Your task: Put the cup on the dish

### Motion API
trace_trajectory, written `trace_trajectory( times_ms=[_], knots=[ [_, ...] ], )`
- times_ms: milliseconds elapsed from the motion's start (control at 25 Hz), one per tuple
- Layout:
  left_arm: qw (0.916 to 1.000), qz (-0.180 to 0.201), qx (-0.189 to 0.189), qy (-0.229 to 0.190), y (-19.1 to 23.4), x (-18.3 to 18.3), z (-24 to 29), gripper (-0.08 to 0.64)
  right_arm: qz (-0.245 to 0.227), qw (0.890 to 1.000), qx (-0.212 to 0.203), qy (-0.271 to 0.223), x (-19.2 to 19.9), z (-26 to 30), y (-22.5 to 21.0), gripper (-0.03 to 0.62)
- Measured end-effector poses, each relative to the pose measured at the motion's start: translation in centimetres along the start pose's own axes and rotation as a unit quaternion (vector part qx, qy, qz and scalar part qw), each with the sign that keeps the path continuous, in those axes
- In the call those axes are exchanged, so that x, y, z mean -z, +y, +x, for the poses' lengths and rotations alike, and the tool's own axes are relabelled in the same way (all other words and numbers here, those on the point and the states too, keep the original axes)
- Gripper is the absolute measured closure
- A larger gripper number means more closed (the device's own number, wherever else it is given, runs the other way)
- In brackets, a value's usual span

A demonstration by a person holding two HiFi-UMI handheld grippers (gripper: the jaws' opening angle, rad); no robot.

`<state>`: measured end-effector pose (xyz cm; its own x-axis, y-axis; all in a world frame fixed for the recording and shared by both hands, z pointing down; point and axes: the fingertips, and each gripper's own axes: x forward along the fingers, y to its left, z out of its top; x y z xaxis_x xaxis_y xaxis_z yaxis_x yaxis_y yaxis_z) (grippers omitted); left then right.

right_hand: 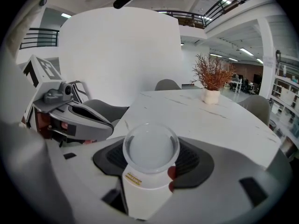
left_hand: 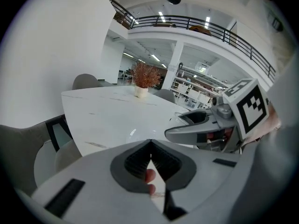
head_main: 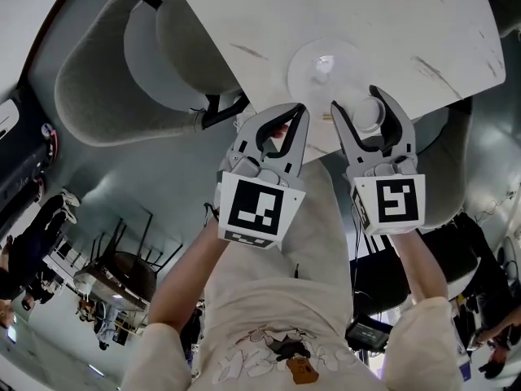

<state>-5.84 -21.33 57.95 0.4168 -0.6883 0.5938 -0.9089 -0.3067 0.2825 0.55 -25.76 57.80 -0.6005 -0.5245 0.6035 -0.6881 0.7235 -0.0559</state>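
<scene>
A white table (head_main: 391,23) is seen, its top crossed by thin grey streaks and rounded at the corners. A clear dish (head_main: 326,70) is laid flat on it, close to the edge nearest the person, and a spot of light is caught at the dish's centre. Well beyond the dish, toward the far end of the top, a potted plant (right_hand: 212,80) is stood upright, dry reddish branches spread above a small pale pot.
</scene>
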Motion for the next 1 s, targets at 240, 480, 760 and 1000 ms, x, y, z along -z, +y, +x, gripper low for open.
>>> trace_trajectory(
  times_ms=[240,480,760,1000],
  knots=[
    [0.9997,-0.002,-0.011,0.022,1.0,1.4,1.3,0.557,-0.022,1.000,0.001,0.007,0.8,1.1,-0.1,0.328],
    [0.9994,-0.004,-0.007,0.033,1.5,2.3,1.9,0.557,-0.028,0.999,-0.002,0.017,1.5,2.2,0.4,0.328],
    [0.9994,-0.009,-0.007,0.032,2.1,2.5,2.5,0.557,-0.030,0.999,-0.001,0.024,1.1,3.5,0.7,0.328],
    [0.9995,-0.009,-0.005,0.029,2.4,2.3,2.8,0.557,-0.034,0.999,-0.001,0.023,0.6,3.9,1.2,0.328]
  ],
)
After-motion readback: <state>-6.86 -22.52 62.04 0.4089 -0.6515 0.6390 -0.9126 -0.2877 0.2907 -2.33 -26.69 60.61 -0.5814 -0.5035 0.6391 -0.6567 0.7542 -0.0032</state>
